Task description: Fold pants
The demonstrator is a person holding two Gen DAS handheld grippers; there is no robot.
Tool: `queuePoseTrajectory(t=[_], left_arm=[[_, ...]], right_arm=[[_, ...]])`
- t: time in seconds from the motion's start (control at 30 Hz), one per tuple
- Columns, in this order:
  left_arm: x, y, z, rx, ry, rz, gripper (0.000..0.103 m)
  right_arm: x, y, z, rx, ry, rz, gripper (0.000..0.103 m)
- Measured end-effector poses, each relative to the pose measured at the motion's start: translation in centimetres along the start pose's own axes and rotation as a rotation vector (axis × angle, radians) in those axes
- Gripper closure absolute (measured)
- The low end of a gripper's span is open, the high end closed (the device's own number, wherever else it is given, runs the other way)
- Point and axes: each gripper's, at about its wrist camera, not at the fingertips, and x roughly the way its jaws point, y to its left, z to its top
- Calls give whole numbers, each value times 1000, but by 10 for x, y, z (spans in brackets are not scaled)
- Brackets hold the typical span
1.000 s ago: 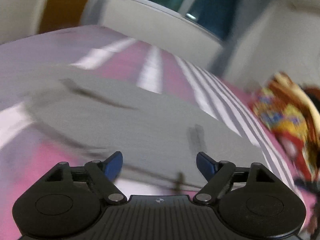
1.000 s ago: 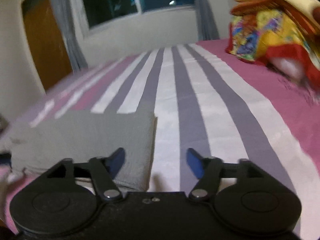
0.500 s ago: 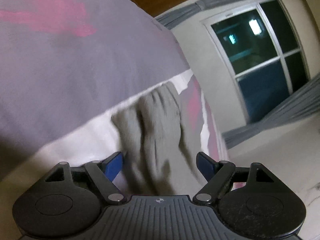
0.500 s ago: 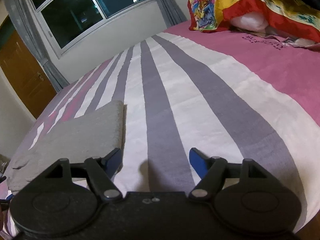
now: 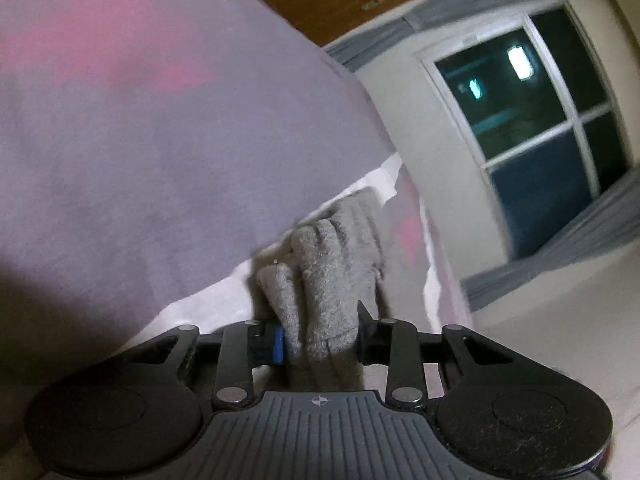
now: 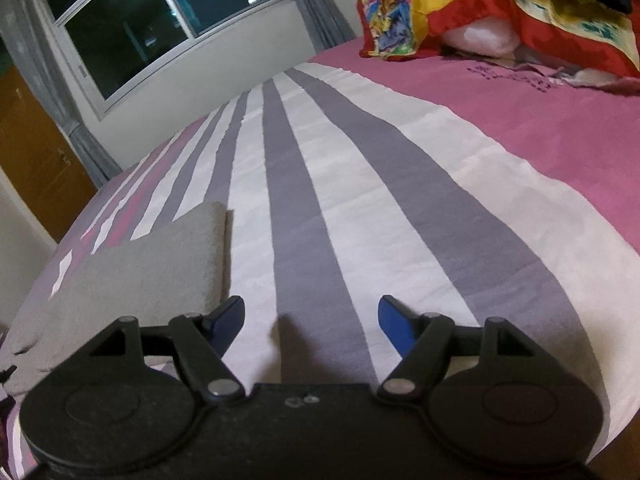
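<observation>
The grey pants lie folded flat on the striped bedspread, at the left of the right wrist view. My right gripper is open and empty, low over the bed just right of the pants' near corner. In the left wrist view my left gripper is shut on a bunched edge of the grey pants, which fills the gap between the fingers. The view is tilted, with the bedspread rising at the left.
A colourful blanket and pillows are heaped at the far right of the bed. A window with grey curtains and a wooden door stand beyond the bed.
My left gripper has closed on the edge of the pants; half a second ago it was open around it. My right gripper has stayed open, shifting slightly over the bed.
</observation>
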Motion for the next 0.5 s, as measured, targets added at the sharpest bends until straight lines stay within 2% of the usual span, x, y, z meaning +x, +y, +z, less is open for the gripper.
queuePoseTrajectory(t=[0.13, 0.2, 0.23, 0.3, 0.37, 0.4, 0.43, 0.5], left_arm=[[-6, -18, 8, 26, -5, -6, 71], [-8, -35, 11, 63, -20, -29, 71], [-10, -45, 11, 88, -24, -33, 71], [-19, -65, 17, 153, -31, -44, 71], [-25, -95, 18, 228, -37, -64, 71], [-27, -114, 17, 281, -38, -79, 71], [-28, -130, 13, 325, -36, -90, 71], [-32, -167, 4, 426, -29, -108, 71]], right_arm=[[-8, -2, 5, -9, -41, -45, 31], [-9, 3, 10, -111, -74, -125, 29], [-5, 5, 14, -173, -73, -178, 27], [7, -1, 22, -222, -42, -229, 24], [20, -12, 27, -241, -38, -306, 15], [28, -19, 27, -235, -14, -352, 5], [35, -25, 25, -229, 9, -370, 1], [38, -24, 16, -255, -13, -382, 1]])
